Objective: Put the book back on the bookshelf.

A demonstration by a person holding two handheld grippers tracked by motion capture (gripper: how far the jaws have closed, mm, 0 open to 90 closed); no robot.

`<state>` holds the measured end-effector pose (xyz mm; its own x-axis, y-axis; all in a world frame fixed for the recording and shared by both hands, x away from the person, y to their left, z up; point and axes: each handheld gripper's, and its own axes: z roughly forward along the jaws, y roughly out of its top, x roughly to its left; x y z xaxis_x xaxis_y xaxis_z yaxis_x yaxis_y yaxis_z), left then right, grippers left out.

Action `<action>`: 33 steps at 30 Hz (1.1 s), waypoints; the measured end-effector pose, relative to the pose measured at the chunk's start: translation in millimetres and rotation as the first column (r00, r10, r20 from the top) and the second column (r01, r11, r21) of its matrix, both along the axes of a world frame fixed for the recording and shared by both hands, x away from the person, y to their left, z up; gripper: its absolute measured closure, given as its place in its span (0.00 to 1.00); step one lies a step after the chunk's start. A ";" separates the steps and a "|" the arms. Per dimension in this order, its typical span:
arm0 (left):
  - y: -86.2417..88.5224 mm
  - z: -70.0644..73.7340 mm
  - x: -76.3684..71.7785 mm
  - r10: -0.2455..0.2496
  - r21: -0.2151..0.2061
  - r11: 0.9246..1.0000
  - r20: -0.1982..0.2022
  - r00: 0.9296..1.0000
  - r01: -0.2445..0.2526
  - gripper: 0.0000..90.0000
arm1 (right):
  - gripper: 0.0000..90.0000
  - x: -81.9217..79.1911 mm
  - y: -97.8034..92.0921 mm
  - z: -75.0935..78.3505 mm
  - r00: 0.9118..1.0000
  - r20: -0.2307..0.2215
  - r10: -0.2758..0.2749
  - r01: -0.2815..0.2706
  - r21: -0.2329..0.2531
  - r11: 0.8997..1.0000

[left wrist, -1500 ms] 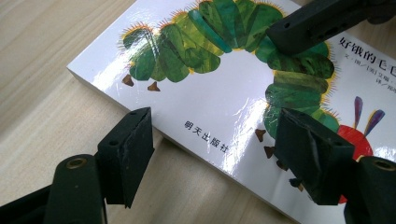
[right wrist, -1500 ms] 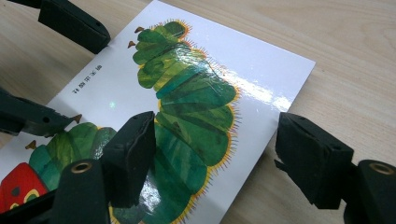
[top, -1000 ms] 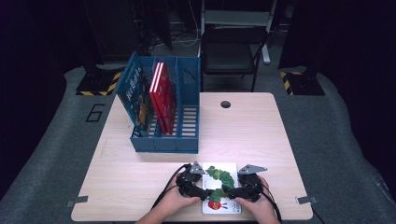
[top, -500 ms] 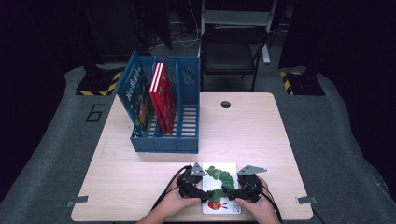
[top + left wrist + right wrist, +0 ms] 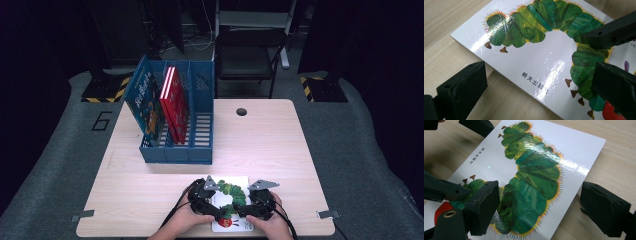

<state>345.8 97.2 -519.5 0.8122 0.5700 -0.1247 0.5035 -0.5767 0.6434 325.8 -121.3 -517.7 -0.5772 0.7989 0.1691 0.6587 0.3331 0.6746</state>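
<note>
A white picture book (image 5: 239,184) with a green caterpillar on its cover lies flat near the table's front edge. My left gripper (image 5: 215,206) is at the book's left side and stands open. One of its jaws is over the bare wood beside the book's edge (image 5: 506,75), the other above the cover. My left gripper (image 5: 539,87) has nothing between its jaws. My right gripper (image 5: 246,207) is also open at the book's right side. In its own view my right gripper (image 5: 544,210) has one jaw above the caterpillar (image 5: 531,177) and the other past the book's edge.
A blue file rack (image 5: 176,150) stands at the back left of the wooden table (image 5: 280,145), holding a red book (image 5: 175,102) and a blue picture book (image 5: 145,102). A round cable hole (image 5: 241,111) is at the back. A dark chair (image 5: 247,55) stands behind the table.
</note>
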 end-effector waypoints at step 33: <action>18.0 3.8 26.1 0.103 -0.081 0.991 -0.046 0.994 -0.107 0.23 | 0.29 33.6 -4.9 3.9 0.999 -0.047 0.021 -0.019 0.038 0.999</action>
<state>371.9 115.2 -515.7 0.7416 0.6379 -0.2079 0.5857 -0.4645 0.6642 359.4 -126.2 -513.7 -0.5834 0.7801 0.2262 0.6840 0.3216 0.6548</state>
